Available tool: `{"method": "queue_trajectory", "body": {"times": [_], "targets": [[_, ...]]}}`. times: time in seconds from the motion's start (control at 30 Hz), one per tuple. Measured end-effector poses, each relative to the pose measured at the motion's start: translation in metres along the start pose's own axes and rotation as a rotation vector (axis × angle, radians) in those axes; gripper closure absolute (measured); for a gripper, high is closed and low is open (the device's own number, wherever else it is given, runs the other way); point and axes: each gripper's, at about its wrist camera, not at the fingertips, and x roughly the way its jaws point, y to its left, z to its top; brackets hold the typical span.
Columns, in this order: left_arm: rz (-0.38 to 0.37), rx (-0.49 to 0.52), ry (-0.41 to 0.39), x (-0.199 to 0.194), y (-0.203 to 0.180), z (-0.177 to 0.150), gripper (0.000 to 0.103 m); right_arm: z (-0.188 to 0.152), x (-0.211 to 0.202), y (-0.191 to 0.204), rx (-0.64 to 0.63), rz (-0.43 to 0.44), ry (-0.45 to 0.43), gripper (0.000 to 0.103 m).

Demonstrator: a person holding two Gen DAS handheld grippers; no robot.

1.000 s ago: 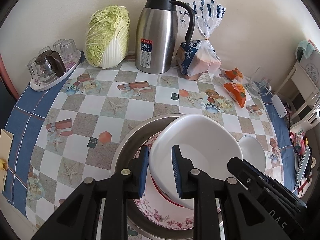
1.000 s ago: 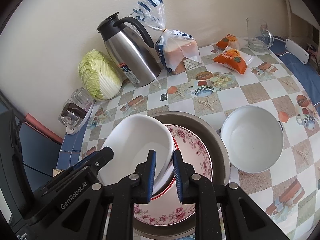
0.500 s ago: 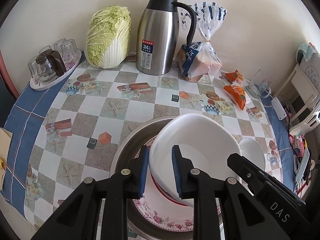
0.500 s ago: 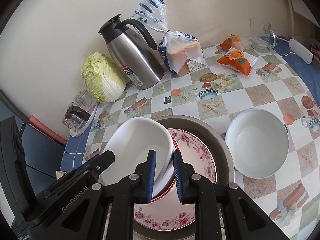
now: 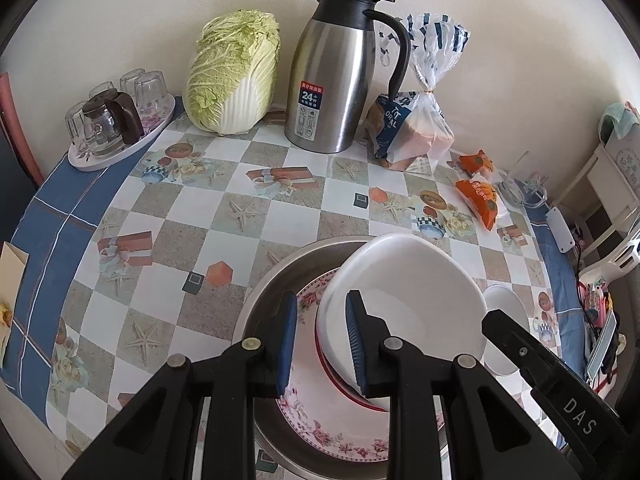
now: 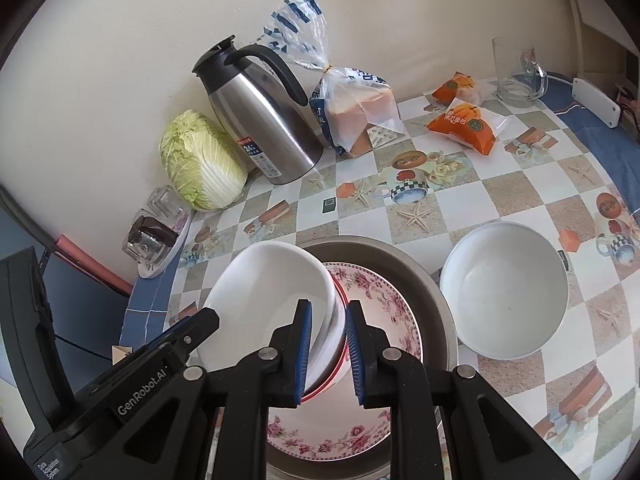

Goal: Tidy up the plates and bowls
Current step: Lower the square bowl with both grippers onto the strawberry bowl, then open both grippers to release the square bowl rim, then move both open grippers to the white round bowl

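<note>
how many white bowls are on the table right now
2. One tilted white bowl sits over the floral plate in the metal basin, with both sets of jaws at its rim. The other white bowl stands upright on the tablecloth beside the basin. None seem hidden.

left gripper (image 5: 321,338): black, blue ribbed jaws, silver screws | right gripper (image 6: 329,350): same, "DAS" marking

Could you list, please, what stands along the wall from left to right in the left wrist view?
Tray of glasses → cabbage → steel jug → bagged bread → orange snack packs → glass mug.
</note>
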Motion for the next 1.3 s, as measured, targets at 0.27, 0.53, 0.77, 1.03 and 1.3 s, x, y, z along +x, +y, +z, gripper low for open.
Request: {"method": "queue_trajectory", "body": {"times": [0.27,0.53,0.77,1.03,1.3], "targets": [[0.009,-0.036,-0.027,-0.01,0.008,0.003,0.049,0.003,-0.008,0.001,-0.018,-0.037,-0.014,0.083],[0.093,-0.084,-0.012,-0.006,0.025,0.004,0.02,0.002,-0.007,0.0,-0.055,-0.126,-0.008,0.047],[0.136,-0.133,-0.022,-0.007,0.039,0.001,0.009,-0.001,-0.008,0.0,-0.081,-0.155,-0.005,0.024],[0.168,-0.166,-0.026,-0.013,0.045,-0.005,0.009,-0.007,-0.012,-0.006,-0.08,-0.162,0.0,0.008],[0.184,-0.172,-0.05,-0.026,0.039,-0.007,0.008,-0.011,-0.026,-0.015,-0.078,-0.186,-0.022,0.0]]}}
